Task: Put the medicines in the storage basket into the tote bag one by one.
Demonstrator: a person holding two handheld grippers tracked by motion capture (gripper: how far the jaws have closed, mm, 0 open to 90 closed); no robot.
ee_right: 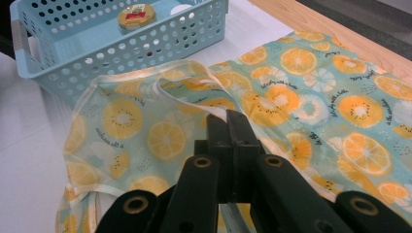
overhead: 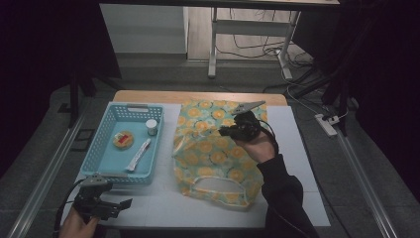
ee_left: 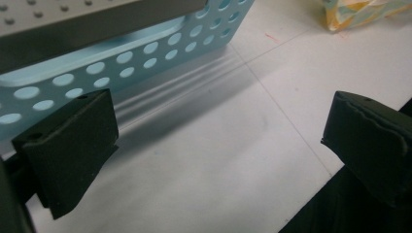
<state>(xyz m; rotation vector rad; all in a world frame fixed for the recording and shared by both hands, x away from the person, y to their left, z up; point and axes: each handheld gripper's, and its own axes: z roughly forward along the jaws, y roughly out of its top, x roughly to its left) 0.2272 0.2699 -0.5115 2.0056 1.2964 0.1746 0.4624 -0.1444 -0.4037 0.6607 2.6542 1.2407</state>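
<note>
printed cloth bag (overhead: 214, 148), perforated plastic basket (overhead: 110, 148), matt black tongs (ee_right: 227, 127)

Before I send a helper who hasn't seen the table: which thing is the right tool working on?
On the white mat, right of the blue basket, lies a flat cloth bag. It alone is fabric, printed with orange citrus slices.

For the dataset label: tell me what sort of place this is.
Probably a lab or workshop recording bench, not a home: a white-covered table on a dim floor, loose cables and a power strip behind it, and metal rails along both sides.
</note>
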